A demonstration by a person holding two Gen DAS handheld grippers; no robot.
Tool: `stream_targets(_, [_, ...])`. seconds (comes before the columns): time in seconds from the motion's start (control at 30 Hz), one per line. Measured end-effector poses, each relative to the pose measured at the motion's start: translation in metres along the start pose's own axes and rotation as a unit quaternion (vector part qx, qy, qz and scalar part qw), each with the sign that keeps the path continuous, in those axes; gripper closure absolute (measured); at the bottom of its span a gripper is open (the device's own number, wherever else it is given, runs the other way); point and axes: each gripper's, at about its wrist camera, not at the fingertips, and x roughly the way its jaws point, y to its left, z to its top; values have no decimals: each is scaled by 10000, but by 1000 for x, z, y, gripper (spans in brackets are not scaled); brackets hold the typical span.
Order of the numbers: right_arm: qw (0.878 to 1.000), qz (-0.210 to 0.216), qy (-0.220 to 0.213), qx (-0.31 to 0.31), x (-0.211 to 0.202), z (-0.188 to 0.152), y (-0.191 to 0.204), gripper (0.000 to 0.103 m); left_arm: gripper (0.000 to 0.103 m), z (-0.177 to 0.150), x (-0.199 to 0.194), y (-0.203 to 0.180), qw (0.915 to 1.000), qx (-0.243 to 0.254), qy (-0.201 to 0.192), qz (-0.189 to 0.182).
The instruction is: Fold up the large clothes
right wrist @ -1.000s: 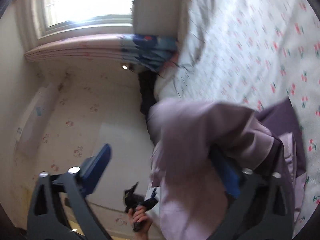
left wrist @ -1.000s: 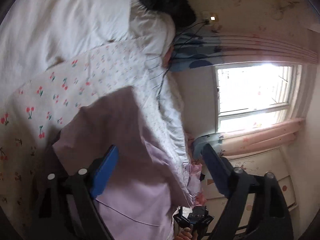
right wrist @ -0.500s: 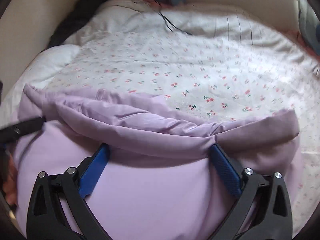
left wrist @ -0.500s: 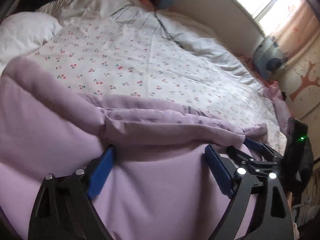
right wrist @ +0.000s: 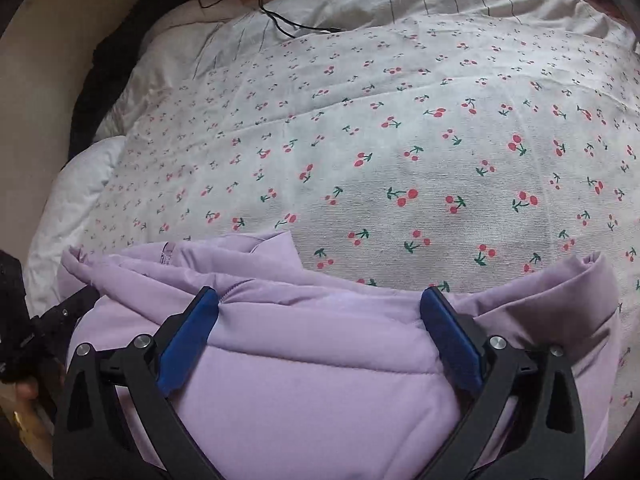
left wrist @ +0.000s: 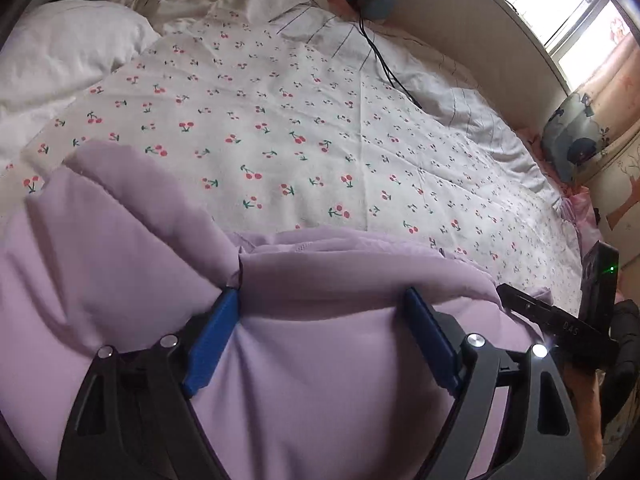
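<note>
A lilac padded jacket (left wrist: 320, 380) lies bunched at the near edge of a bed with a cherry-print sheet (left wrist: 280, 140). My left gripper (left wrist: 320, 296) points down into it, its blue pads set wide with a thick bulge of jacket between them. To its right, my right gripper (left wrist: 560, 324) pokes out from the jacket's edge. In the right wrist view my right gripper (right wrist: 320, 294) also stands wide over the jacket (right wrist: 312, 380), quilted fabric swelling between its fingers. The left gripper (right wrist: 60, 316) shows at that frame's left edge. The jacket's near part is hidden under both grippers.
A white pillow (left wrist: 68, 52) lies at the far left of the bed. A black cable (left wrist: 380, 60) trails over the striped bedding at the head. A blue cushion (left wrist: 576, 140) sits below the window (left wrist: 580, 12) at the right. Cherry sheet (right wrist: 400, 140) stretches beyond the jacket.
Both grippers rolled upright and tipped down from facing the wall and window to facing the bed. The jacket, draped over one finger of each, now lies on the sheet between the fingers.
</note>
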Motion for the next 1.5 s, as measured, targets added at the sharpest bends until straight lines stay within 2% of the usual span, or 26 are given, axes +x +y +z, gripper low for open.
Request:
stream_targets(0.07, [9996, -164, 212, -71, 2, 3, 2, 7, 21, 2, 0, -8, 9994, 221, 114, 233])
stream_targets(0.13, [9993, -264, 251, -67, -17, 4, 5, 7, 22, 3, -17, -9, 9995, 202, 137, 178])
stream_targets(0.23, [9987, 81, -404, -299, -90, -17, 20, 7, 22, -14, -87, -9, 9988, 74, -390, -302])
stream_targets(0.27, [9968, -1, -656, -464, -112, -29, 24, 7, 21, -22, -106, -9, 9976, 128, -583, -352])
stream_targets(0.3, [9944, -90, -865, -595, -132, -43, 26, 7, 21, -38, -130, -8, 9954, 259, -870, -302])
stream_targets(0.33, [9925, -172, -1011, -660, -146, -59, 21, 7, 18, -49, -139, -5, 9943, 312, -995, -213])
stream_targets(0.4, [9903, -471, -1122, -668, -147, -82, 4, 7, 17, -65, -140, 10, 9945, 312, -998, -16])
stream_targets(0.43, [9907, -693, -1004, -599, -130, -94, -14, 7, 17, -72, -127, 25, 9962, 202, -843, 50])
stream_targets(0.47, [9927, -638, -890, -499, -113, -103, -36, 6, 18, -76, -114, 40, 9974, 28, -721, -46])
stream_targets(0.5, [9944, -195, -993, -305, -103, -112, -53, 6, 18, -82, -101, 54, 9966, -134, -726, -361])
stream_targets(0.53, [9924, -1, -1214, -193, -106, -116, -60, 6, 18, -84, -97, 58, 9960, -155, -806, -360])
stream_targets(0.6, [9924, -327, -1123, -381, -106, -115, -51, 7, 18, -81, -94, 48, 9971, 22, -762, -31])
stream_targets(0.67, [9944, -434, -846, -471, -107, -110, -47, 7, 18, -76, -101, 40, 9976, 141, -647, 180])
stream_targets(0.73, [9944, -529, -777, -482, -134, -113, -39, 7, 18, -81, -131, 42, 9965, -20, -832, 23])
stream_targets(0.8, [9918, -123, -1148, -556, -176, -132, -30, 7, 18, -95, -173, 52, 9935, -156, -1105, -234])
stream_targets(0.87, [9888, -219, -1252, -785, -202, -160, -23, 7, 18, -116, -209, 69, 9911, -252, -1284, -254])
stream_targets(0.9, [9887, -349, -1171, -866, -205, -174, -24, 7, 18, -130, -226, 82, 9903, -365, -1314, -256])
stream_targets(0.97, [9922, -695, -369, -962, -183, -201, -38, 7, 18, -162, -244, 111, 9911, -711, -1105, -216])
stream_targets(1.0, [9937, -557, -272, -933, -180, -212, -50, 7, 18, -178, -248, 124, 9910, -887, -973, -251])
stream_targets(1.07, [9981, -272, -453, -322, -202, -232, -78, 7, 18, -208, -255, 146, 9889, -1249, -727, -346])
stream_targets(1.17, [9915, 665, -886, 677, -242, -267, -114, 7, 17, -247, -257, 158, 9836, -1545, -500, -780])
stream_targets(1.23, [9805, 1294, -792, 1245, -249, -284, -137, 7, 17, -265, -247, 157, 9758, -1771, -241, -1262])
stream_targets(1.27, [9684, 1741, -711, 1640, -246, -295, -150, 7, 17, -269, -240, 152, 9724, -1817, -170, -1454])
stream_targets(1.33, [9466, 2299, -513, 2202, -237, -306, -163, 7, 17, -272, -223, 139, 9674, -1844, -66, -1735])
stream_targets(1.4, [9353, 2602, -424, 2361, -228, -311, -161, 7, 17, -270, -204, 130, 9597, -1989, 65, -1985])
stream_targets(1.5, [9366, 2584, -492, 2315, -222, -302, -150, 6, 17, -270, -179, 125, 9434, -2415, 150, -2270])
